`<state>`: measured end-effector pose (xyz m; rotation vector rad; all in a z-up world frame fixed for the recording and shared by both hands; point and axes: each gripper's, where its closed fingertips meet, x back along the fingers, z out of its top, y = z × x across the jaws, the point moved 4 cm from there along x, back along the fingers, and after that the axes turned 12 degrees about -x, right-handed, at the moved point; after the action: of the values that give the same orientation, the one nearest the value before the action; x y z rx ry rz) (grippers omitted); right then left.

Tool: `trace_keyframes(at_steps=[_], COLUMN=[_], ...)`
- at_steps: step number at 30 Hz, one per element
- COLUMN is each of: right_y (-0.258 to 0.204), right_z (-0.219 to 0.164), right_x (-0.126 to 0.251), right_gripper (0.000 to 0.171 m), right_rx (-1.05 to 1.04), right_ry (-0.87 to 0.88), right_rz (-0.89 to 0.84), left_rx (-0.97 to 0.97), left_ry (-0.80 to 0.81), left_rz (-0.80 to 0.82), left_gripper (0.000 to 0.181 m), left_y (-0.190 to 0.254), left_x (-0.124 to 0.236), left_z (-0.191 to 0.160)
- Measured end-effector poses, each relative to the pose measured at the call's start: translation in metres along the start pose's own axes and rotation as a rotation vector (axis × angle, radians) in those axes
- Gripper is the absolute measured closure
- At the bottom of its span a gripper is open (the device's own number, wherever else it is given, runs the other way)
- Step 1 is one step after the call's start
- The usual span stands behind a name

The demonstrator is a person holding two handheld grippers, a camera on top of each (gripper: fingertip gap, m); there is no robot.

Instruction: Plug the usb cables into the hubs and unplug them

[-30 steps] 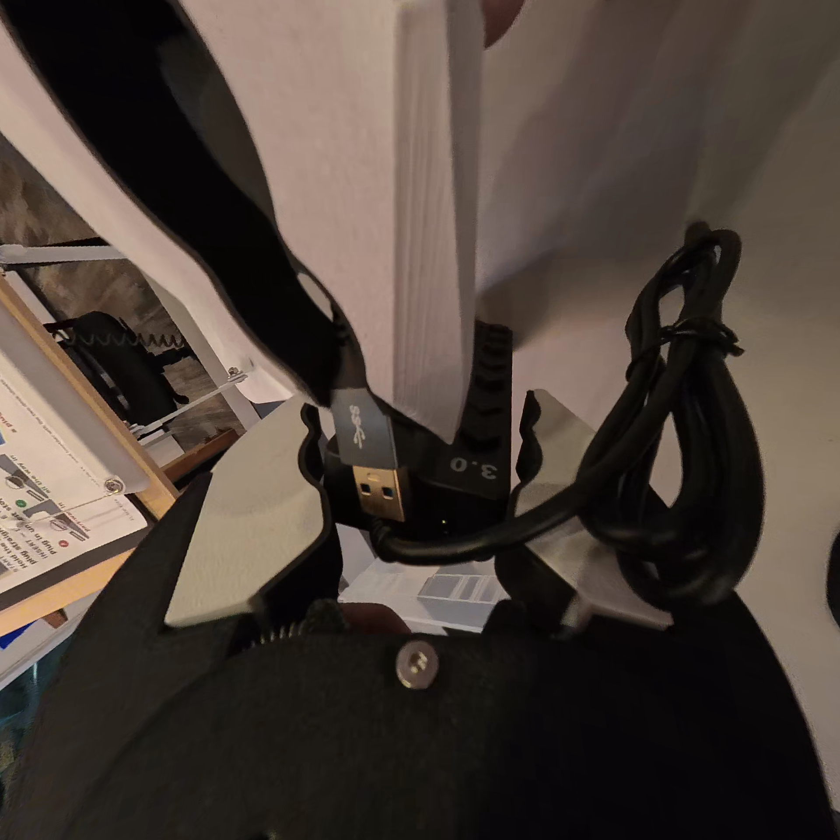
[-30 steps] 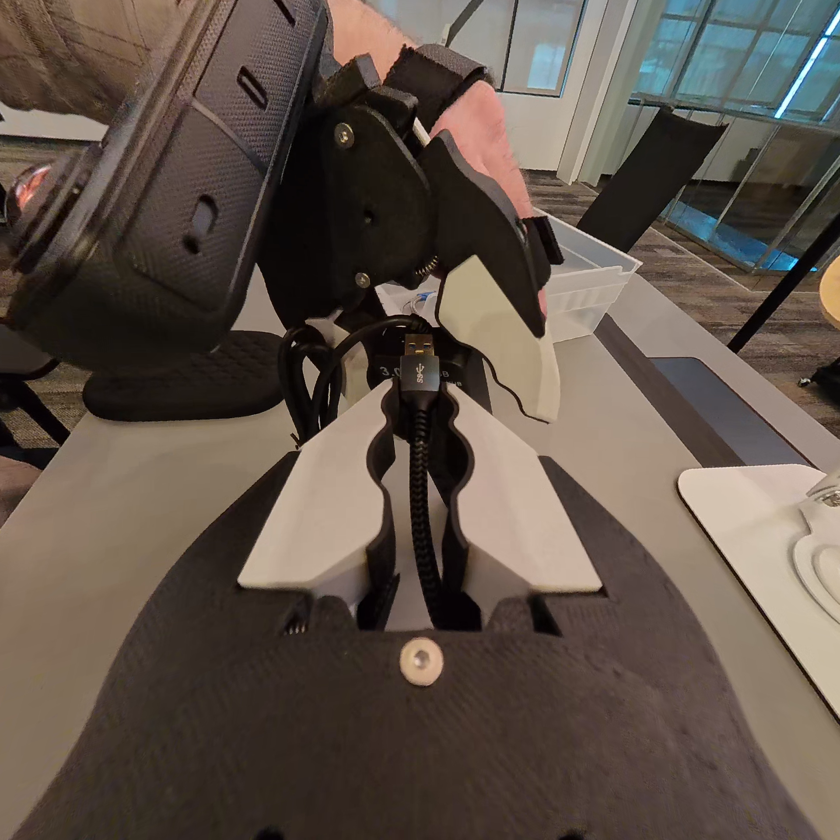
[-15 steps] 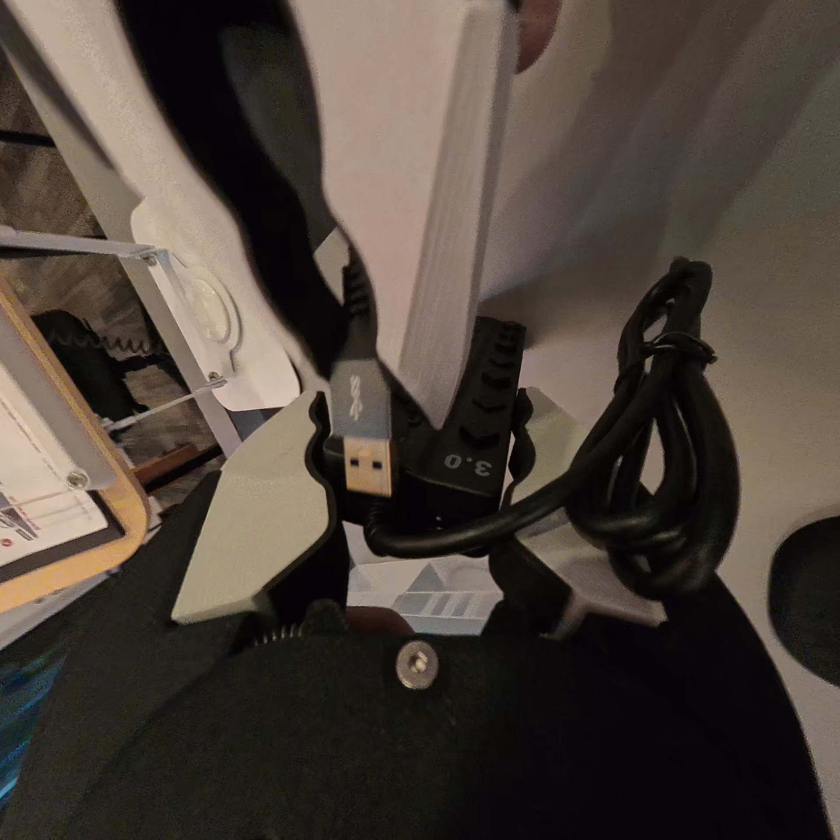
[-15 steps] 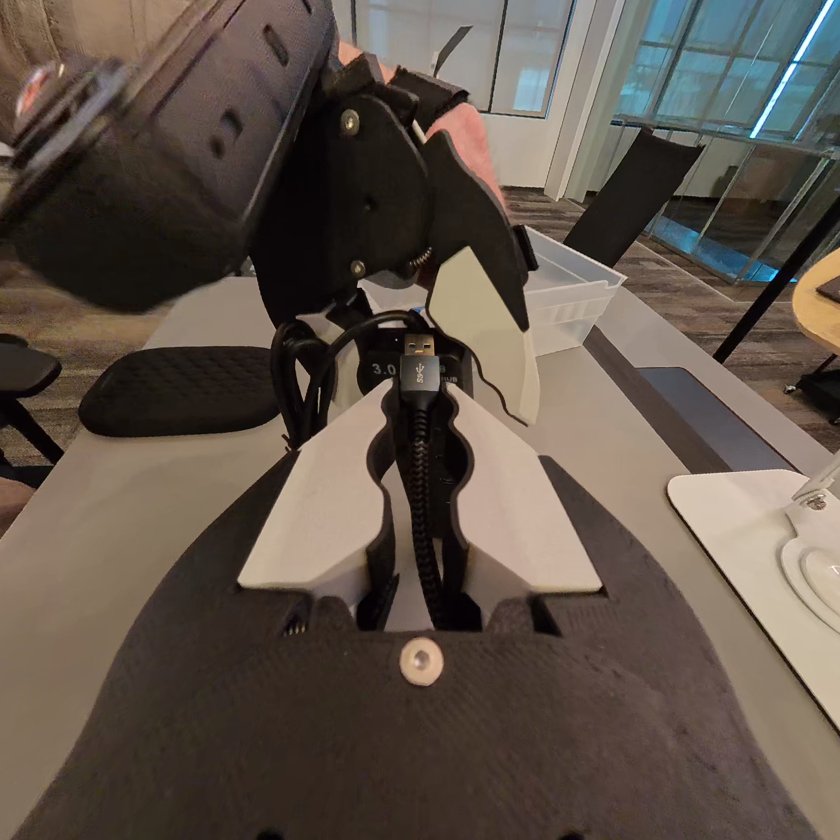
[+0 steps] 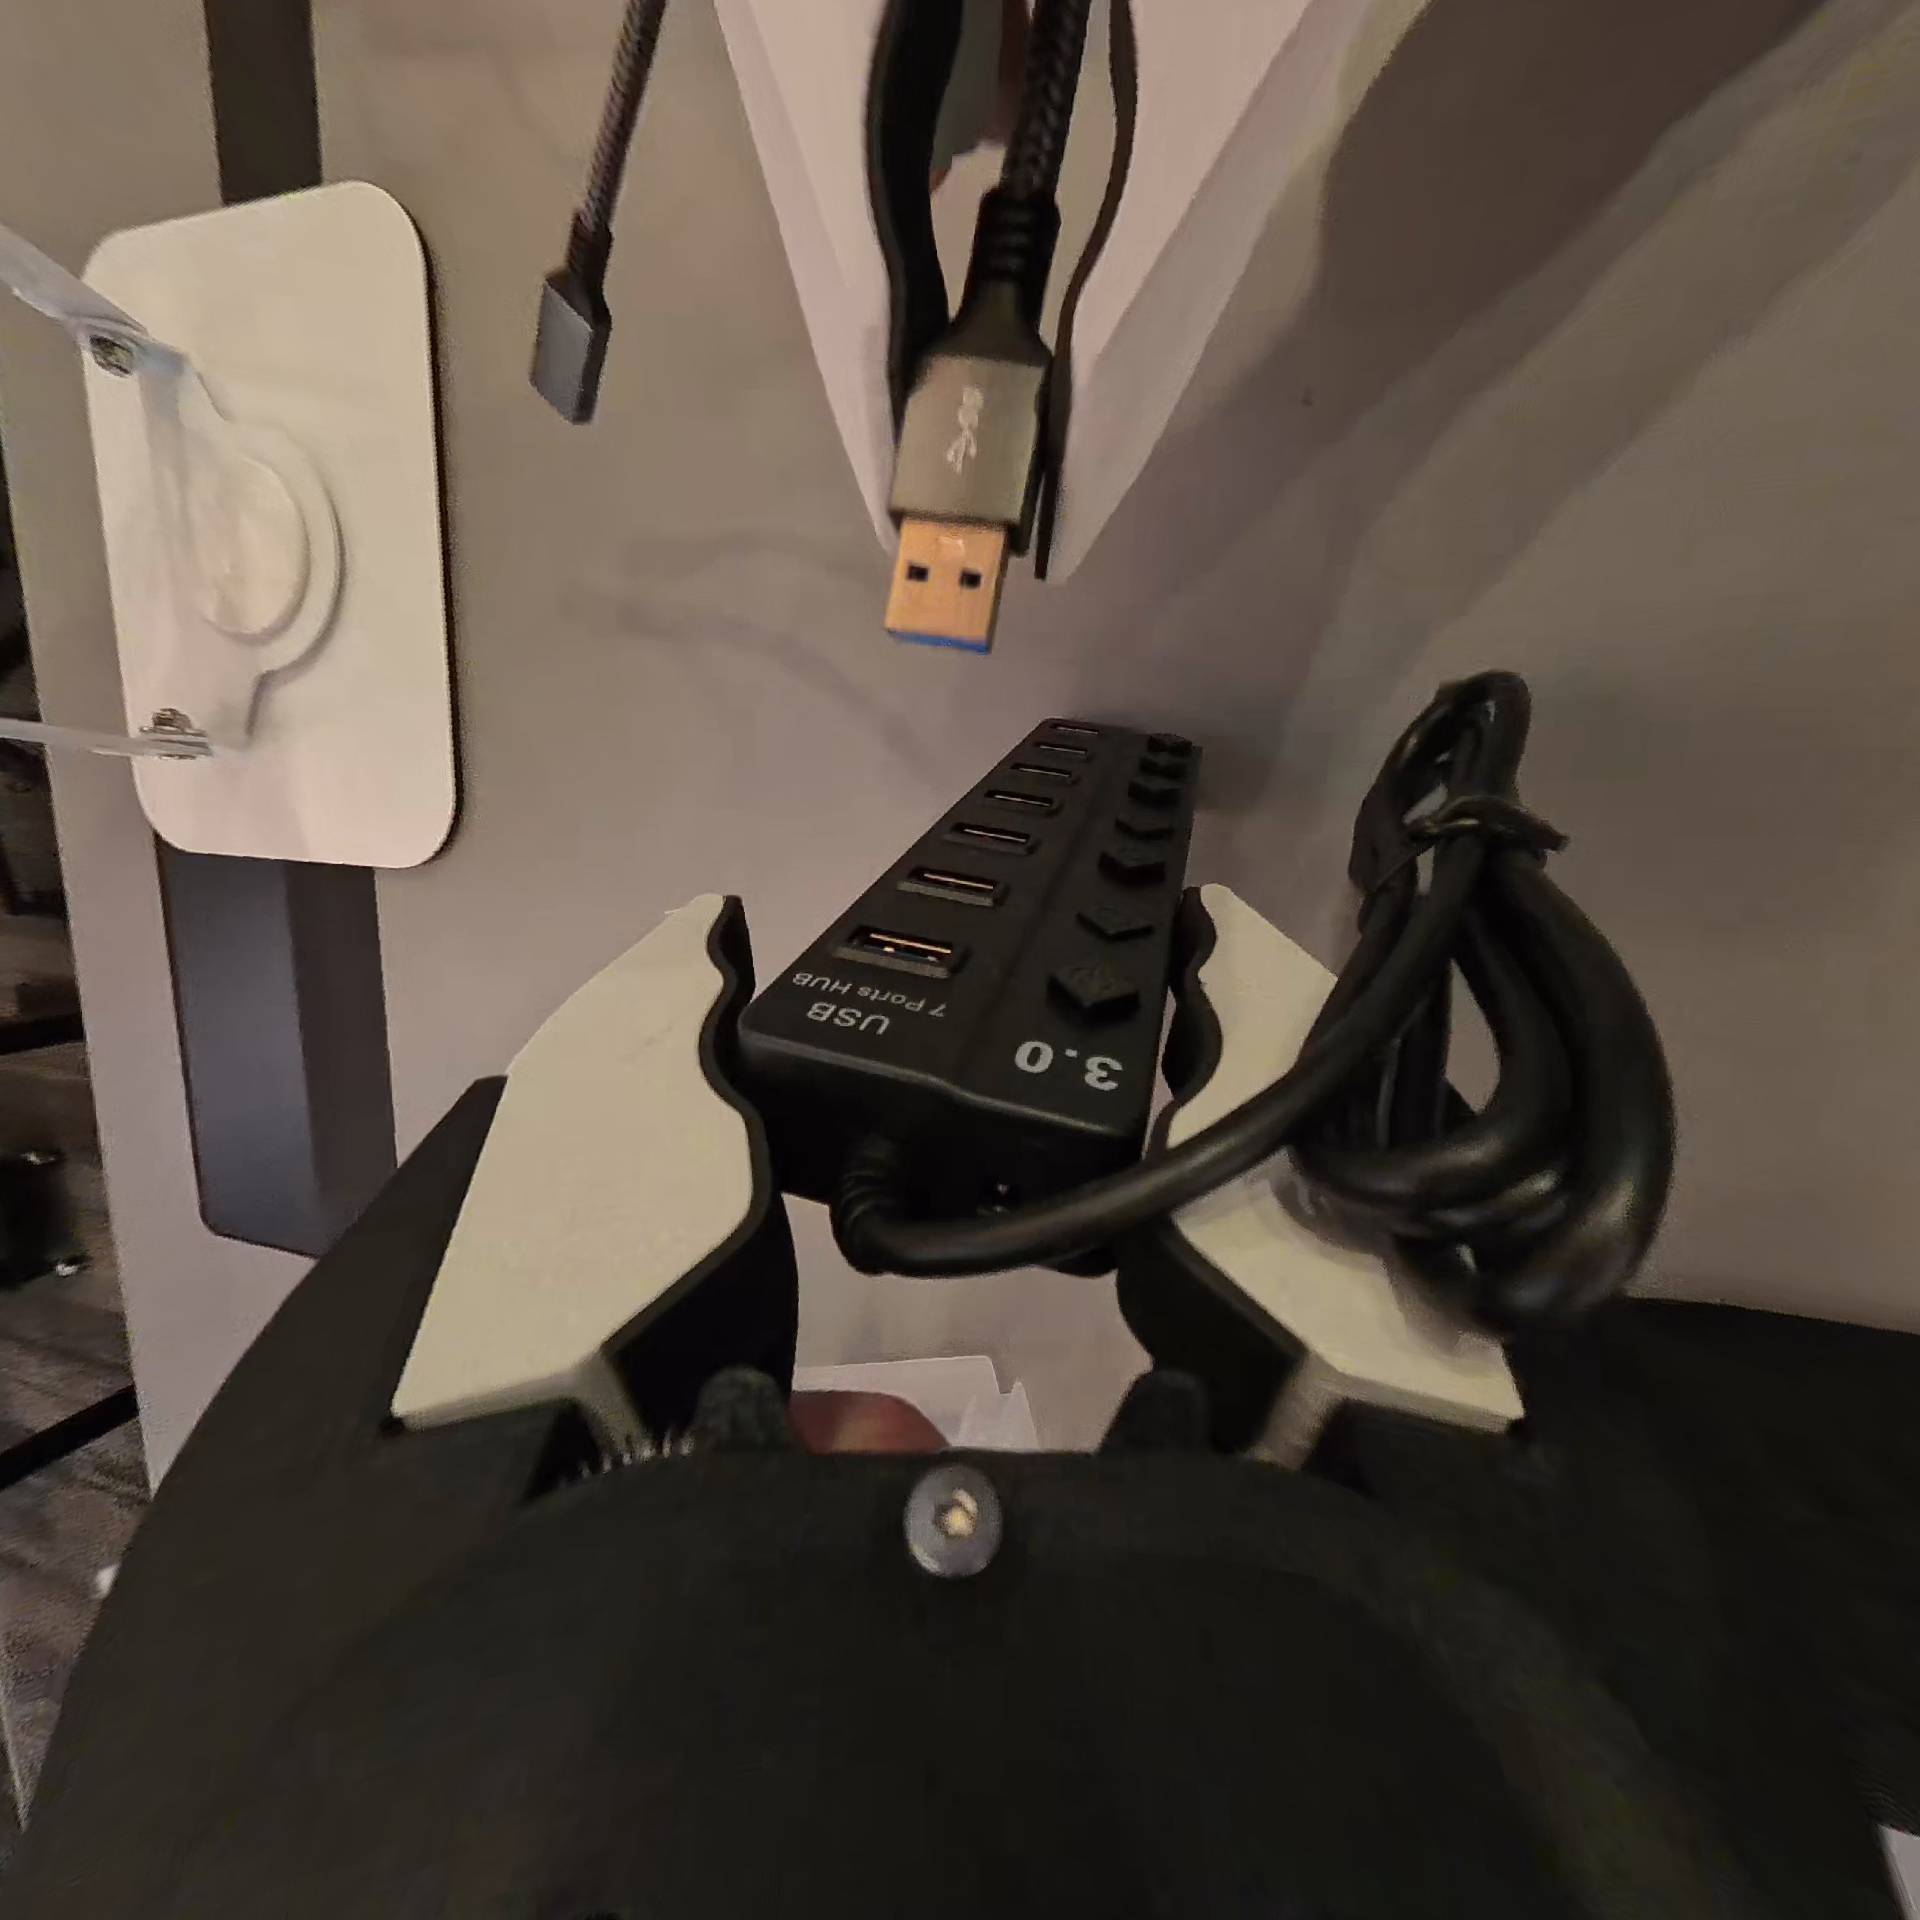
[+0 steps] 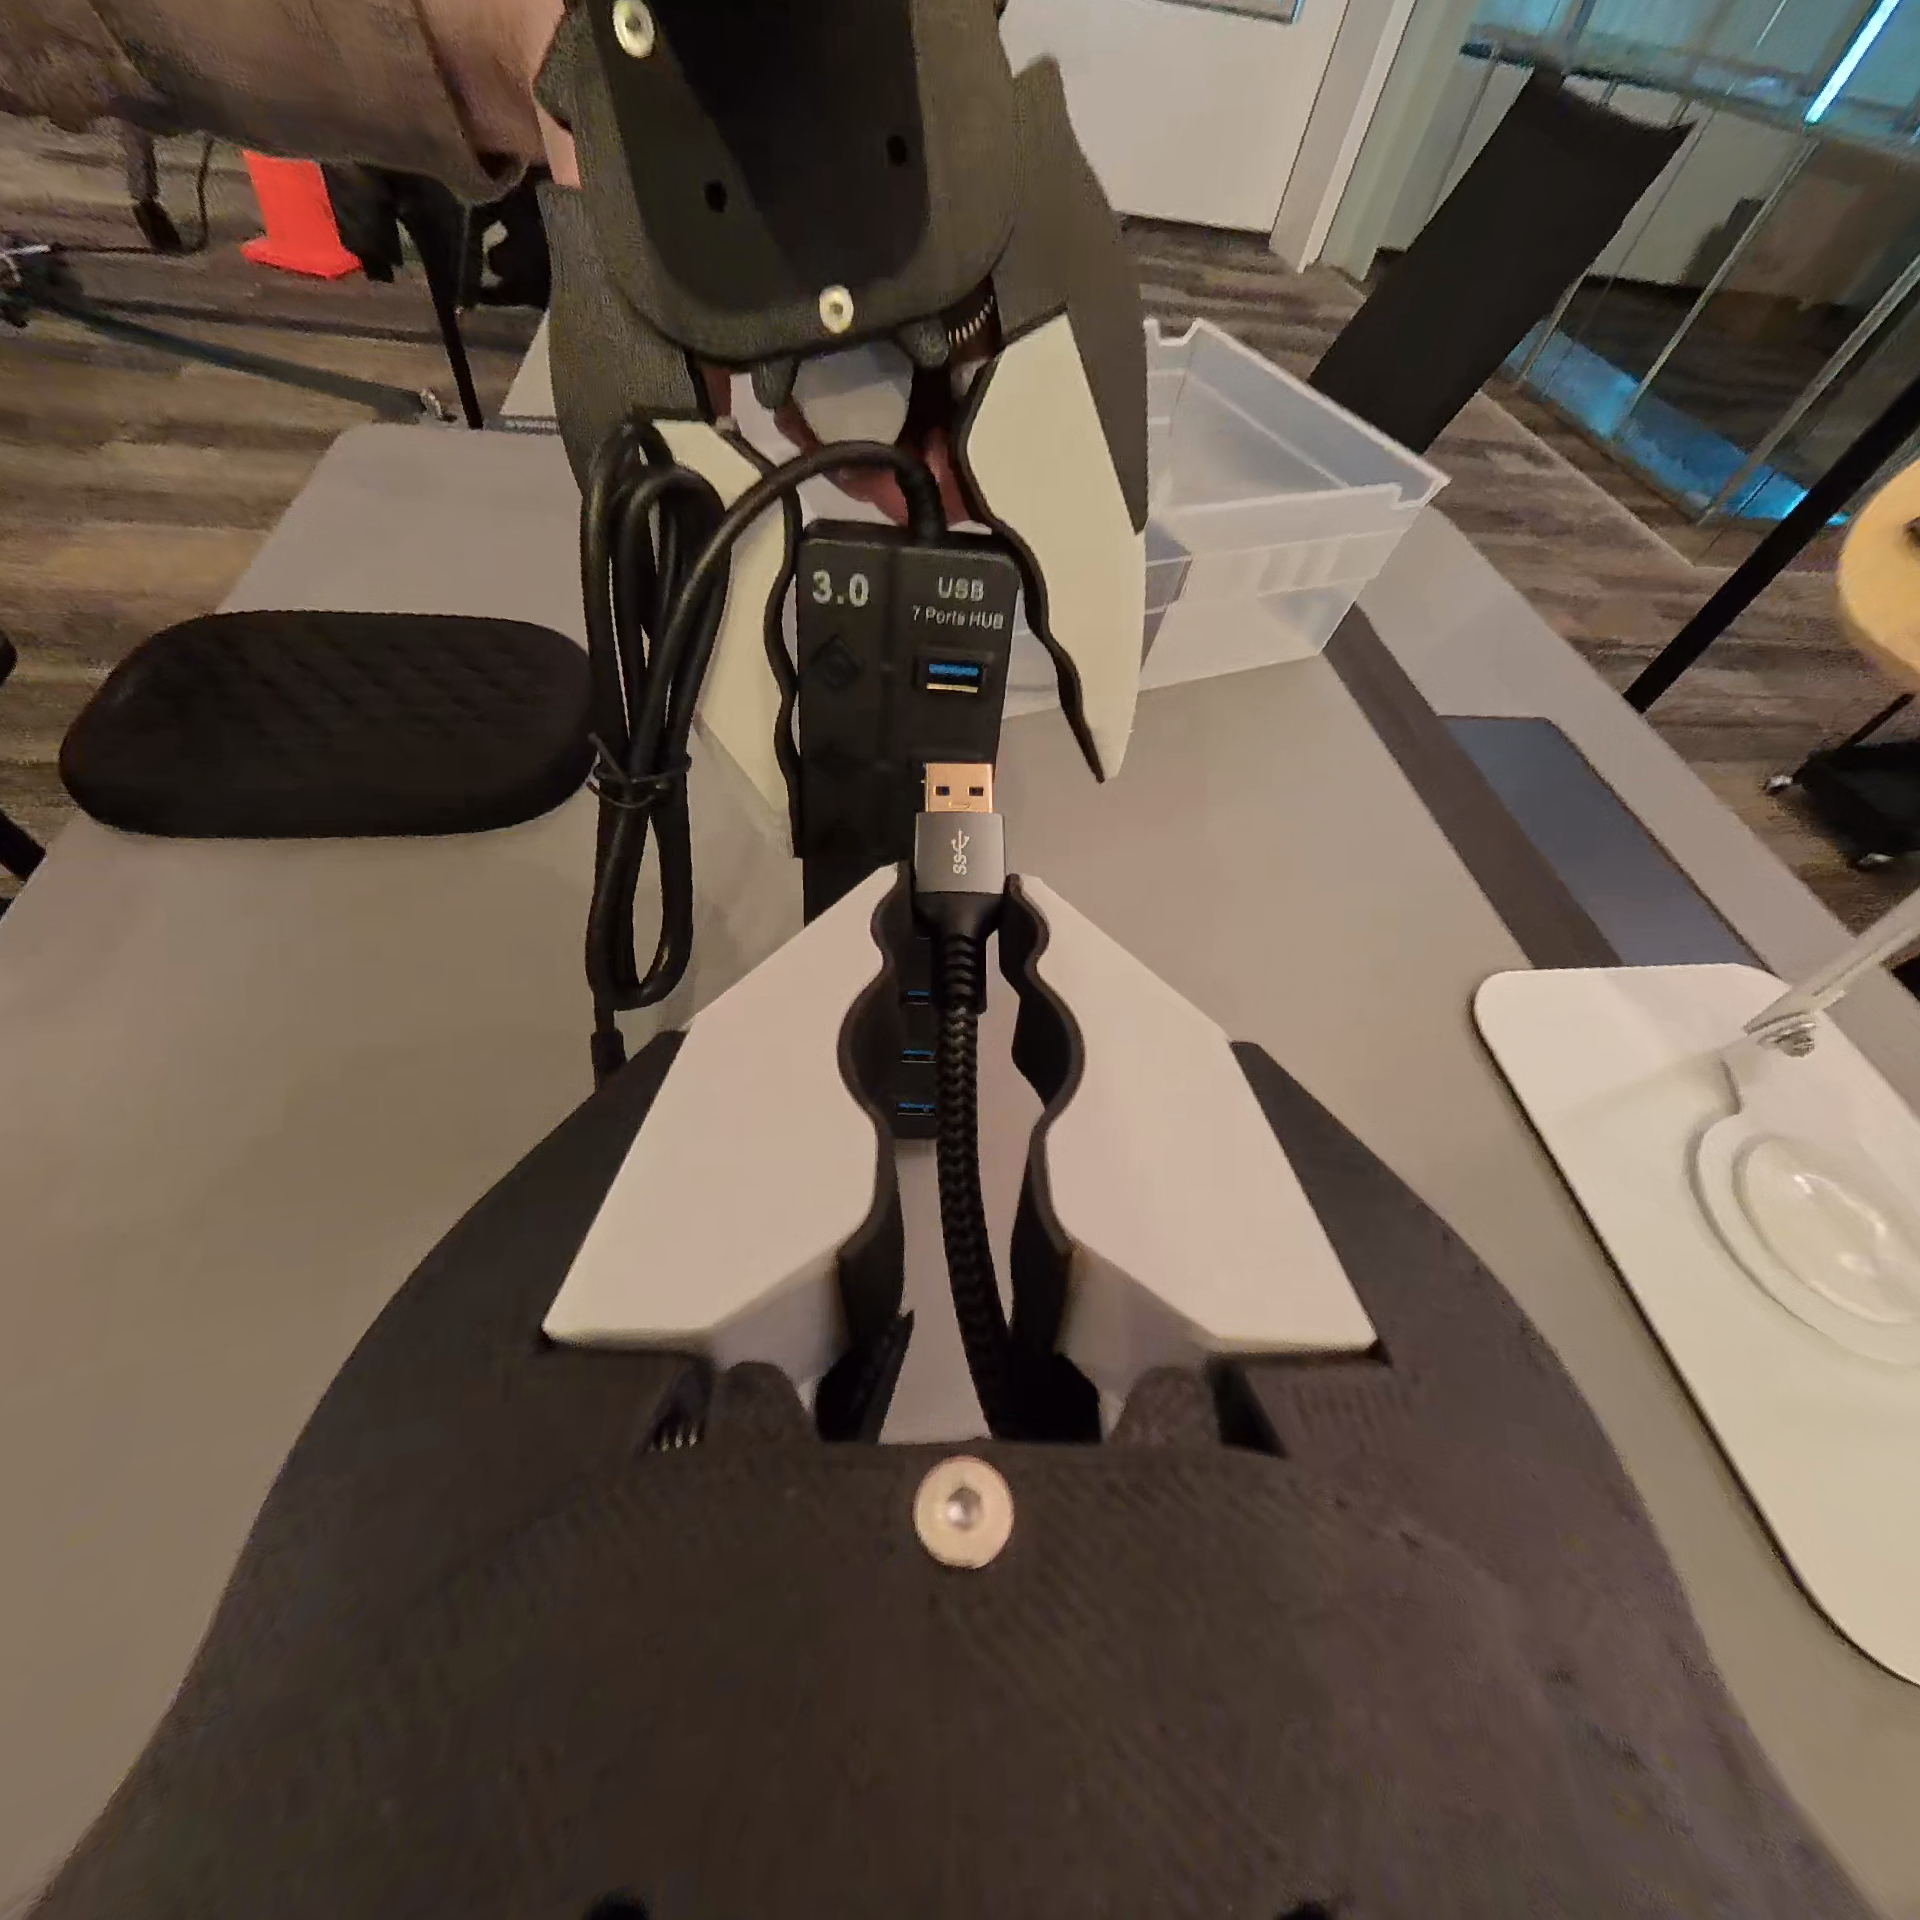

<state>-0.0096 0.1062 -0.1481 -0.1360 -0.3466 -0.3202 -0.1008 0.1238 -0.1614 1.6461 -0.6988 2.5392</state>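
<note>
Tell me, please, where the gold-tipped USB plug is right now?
The USB plug sits mid-frame in the right wrist view, held by the right tool, just short of the black hub and unplugged.

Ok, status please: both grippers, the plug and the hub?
Left gripper shut on hub. Right gripper shut on USB cable; plug out, clear of ports. Nothing between.

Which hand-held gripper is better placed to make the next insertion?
Right hand-held gripper: it is shut on the USB plug, free and near the ports. Left hand-held gripper is occupied, clamping the hub.
</note>
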Motion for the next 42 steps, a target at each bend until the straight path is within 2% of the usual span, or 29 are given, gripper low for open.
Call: trace_keyframes(at_steps=[11, 16, 32, 36, 42], right_y=[-0.013, -0.014, -0.01, -0.001, 0.004], right_z=[-0.012, -0.01, -0.003, -0.005, -0.02], right_x=[-0.022, -0.021, -0.01, -0.002, -0.006], right_gripper=[0.158, 0.158, 0.159, 0.158, 0.158], right_rx=[-0.007, -0.015, -0.003, 0.008, 0.007], right_ry=[-0.02, -0.015, -0.009, -0.048, -0.112], right_rz=[0.015, 0.02, 0.014, 0.004, 0.018], left_rx=[-0.062, -0.128, -0.181, -0.206, -0.191], left_ry=[0.005, -0.06, -0.106, -0.189, -0.211], left_rz=[0.024, 0.033, 0.021, -0.004, -0.012], left_gripper=[0.103, 0.104, 0.104, 0.105, 0.105], left_y=[0.005, 0.007, 0.005, 0.003, 0.001], left_x=[-0.002, -0.002, 0.001, 0.004, 0.003], left_z=[0.01, 0.011, 0.016, 0.013, 0.014])
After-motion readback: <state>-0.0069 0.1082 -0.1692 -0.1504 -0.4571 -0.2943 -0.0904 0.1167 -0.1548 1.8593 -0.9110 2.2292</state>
